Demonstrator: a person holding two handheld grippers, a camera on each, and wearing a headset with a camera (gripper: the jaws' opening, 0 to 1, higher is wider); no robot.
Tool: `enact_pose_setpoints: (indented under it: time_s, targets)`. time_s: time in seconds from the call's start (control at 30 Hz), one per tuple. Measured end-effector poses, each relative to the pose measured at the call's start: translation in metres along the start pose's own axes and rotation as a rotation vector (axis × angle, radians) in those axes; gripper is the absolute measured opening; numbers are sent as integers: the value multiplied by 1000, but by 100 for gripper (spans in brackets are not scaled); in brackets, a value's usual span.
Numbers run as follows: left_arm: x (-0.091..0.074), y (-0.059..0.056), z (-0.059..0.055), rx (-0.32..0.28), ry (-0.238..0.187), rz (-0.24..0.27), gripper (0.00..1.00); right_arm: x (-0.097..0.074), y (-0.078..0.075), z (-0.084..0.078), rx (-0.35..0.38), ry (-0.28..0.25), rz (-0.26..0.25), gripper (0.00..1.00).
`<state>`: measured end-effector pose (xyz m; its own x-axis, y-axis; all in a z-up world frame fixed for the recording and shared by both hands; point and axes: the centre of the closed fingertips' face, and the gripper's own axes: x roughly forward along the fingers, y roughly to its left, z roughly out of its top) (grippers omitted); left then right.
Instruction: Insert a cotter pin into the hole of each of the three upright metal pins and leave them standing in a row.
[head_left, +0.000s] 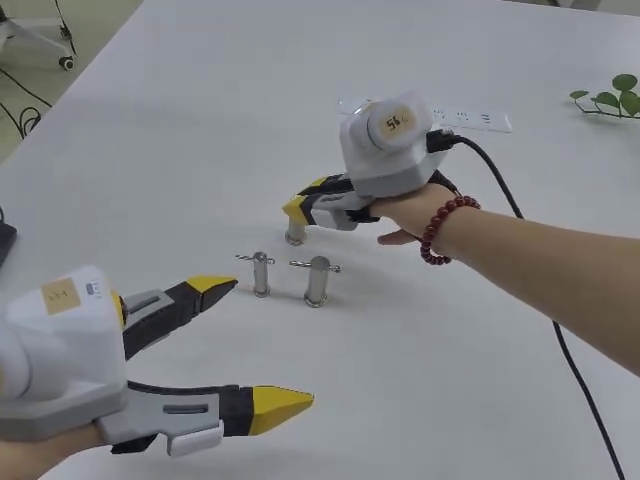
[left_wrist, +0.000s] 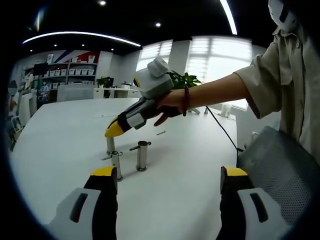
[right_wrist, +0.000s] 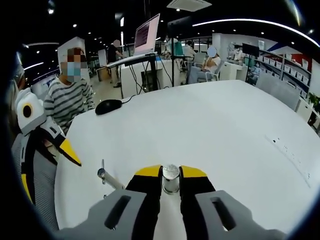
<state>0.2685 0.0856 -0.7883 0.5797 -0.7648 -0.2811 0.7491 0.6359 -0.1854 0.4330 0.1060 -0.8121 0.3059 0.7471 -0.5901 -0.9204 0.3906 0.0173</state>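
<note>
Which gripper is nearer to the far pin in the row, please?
Right. The right gripper grips the far pin between its jaws; the left gripper hangs open, well short of it.

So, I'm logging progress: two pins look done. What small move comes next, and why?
Probably move the left gripper to pick up the thin piece lying beyond, likely the last cotter. It is open and empty, while the right gripper is shut on the third pin, which shows no cotter.
</note>
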Motion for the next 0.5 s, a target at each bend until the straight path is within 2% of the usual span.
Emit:
enact_pose_setpoints:
  time_s: [0.5]
  targets:
    - [-4,2,0,-8,2,16,90,-2,2,0,-27,5,10,11]
